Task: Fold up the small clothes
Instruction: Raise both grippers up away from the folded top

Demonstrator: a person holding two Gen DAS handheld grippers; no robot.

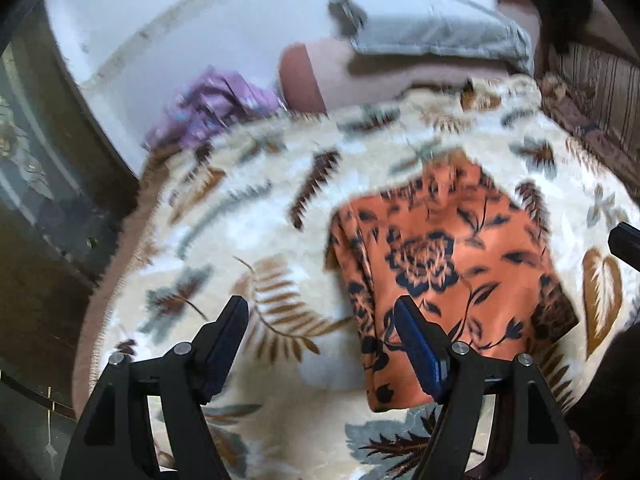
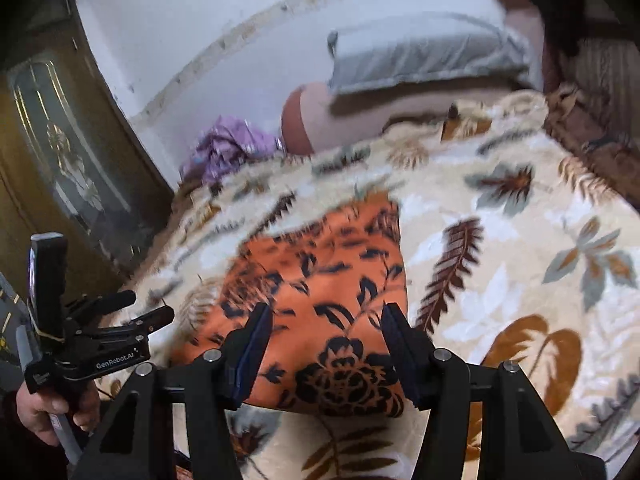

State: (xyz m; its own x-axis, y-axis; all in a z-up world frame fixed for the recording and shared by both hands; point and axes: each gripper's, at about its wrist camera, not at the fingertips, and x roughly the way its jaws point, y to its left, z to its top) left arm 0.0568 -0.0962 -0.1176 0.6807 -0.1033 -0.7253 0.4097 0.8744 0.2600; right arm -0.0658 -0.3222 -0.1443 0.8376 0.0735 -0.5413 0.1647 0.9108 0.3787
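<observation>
Orange garment (image 1: 448,256) folded on blanket (image 1: 256,216) | purple cloth (image 1: 212,108), pillow (image 1: 436,28) beyond

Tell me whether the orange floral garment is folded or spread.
Folded: the orange floral garment lies as a compact rectangle with a doubled layer along its left edge.

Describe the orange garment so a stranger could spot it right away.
Start at the cream leaf-print blanket covering the bed. The orange garment lies folded flat on it. Its black flower print sets it apart from the crumpled purple clothing by the wall.
</observation>
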